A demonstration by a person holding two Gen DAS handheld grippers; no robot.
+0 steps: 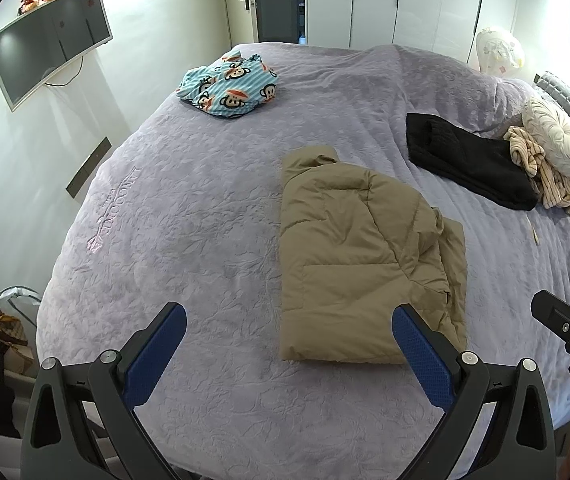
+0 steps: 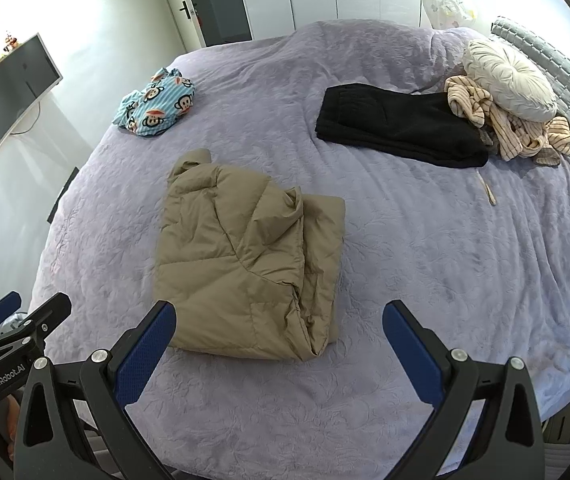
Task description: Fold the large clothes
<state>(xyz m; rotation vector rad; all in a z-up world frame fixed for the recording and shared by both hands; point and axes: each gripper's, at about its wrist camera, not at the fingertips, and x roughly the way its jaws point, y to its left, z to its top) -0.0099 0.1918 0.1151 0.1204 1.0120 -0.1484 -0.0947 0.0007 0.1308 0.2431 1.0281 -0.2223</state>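
Tan puffer jacket is lying folded mid-bed on the lavender bedspread, hem toward the near edge. Left gripper and right gripper are hovering over that edge, fingers spread wide, gripping nothing. Bare cover is flanking the jacket.

both wrist views — above bed, sharing jacket.

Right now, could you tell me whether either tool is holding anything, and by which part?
Nothing is held. The left tool and right tool are both open above the lilac bedspread, clear of the folded tan puffer jacket.
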